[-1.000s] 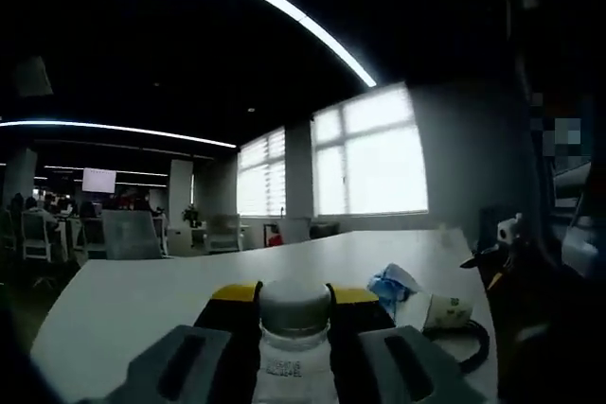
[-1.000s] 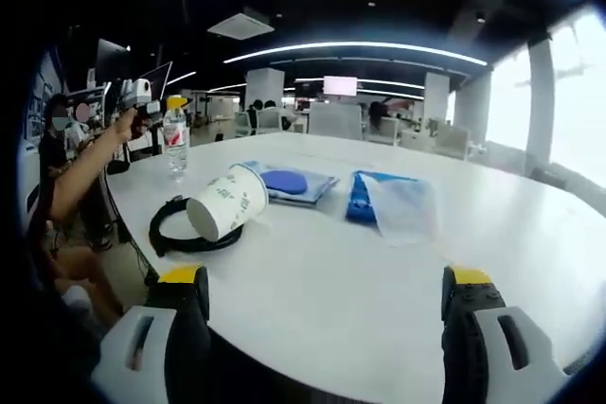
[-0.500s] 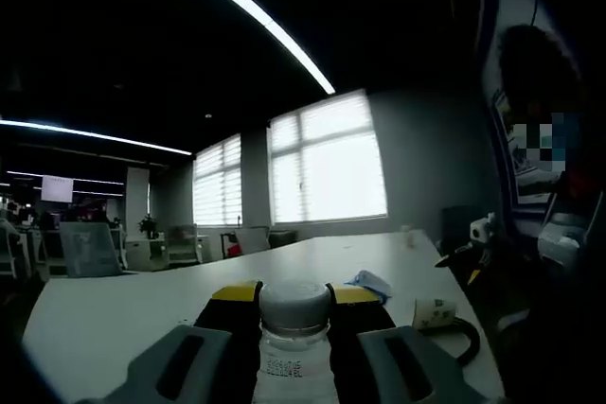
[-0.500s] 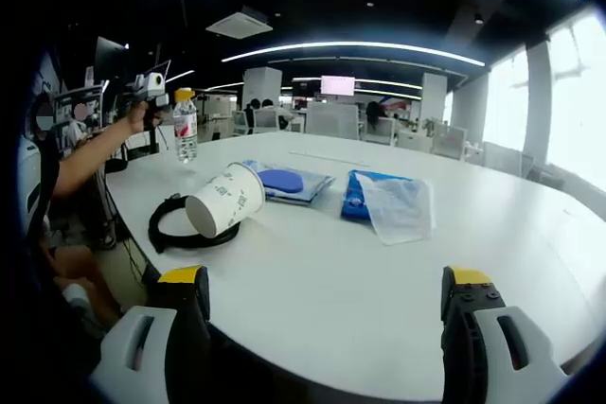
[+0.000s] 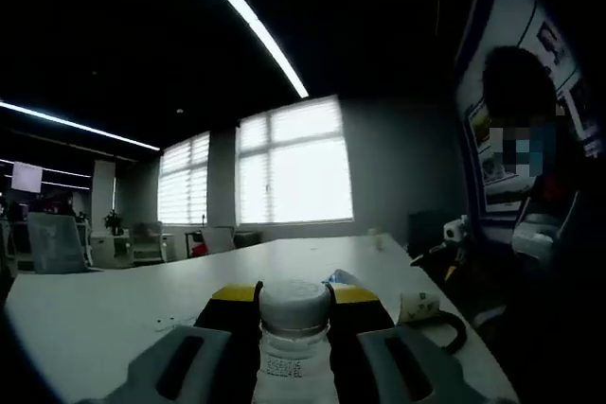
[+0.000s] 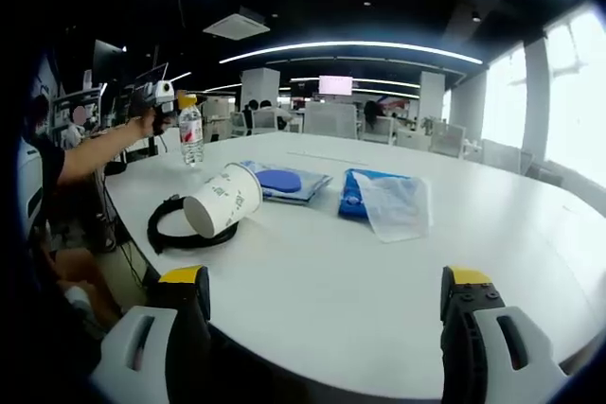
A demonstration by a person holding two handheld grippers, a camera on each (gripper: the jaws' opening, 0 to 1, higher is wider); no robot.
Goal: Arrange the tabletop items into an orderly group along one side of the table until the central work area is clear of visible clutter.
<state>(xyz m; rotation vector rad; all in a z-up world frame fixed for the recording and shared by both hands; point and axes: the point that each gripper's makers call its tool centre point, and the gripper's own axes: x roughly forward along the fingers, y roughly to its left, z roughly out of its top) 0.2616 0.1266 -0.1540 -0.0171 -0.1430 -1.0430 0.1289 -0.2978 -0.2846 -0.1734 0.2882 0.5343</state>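
White table [image 6: 312, 272]: tipped cup [image 6: 222, 201] probably overlaps cable [image 6: 170, 234].

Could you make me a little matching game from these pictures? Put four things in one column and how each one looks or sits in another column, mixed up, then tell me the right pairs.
Things:
1. water bottle
2. paper cup
3. black cable
4. clear plastic bag

States:
A. lying on its side, open mouth toward the right gripper view's camera
B. flat on the table, partly over a blue item
C. held upright between the left gripper's fingers
D. looped on the table around the tipped cup

Pairs: 1-C, 2-A, 3-D, 4-B
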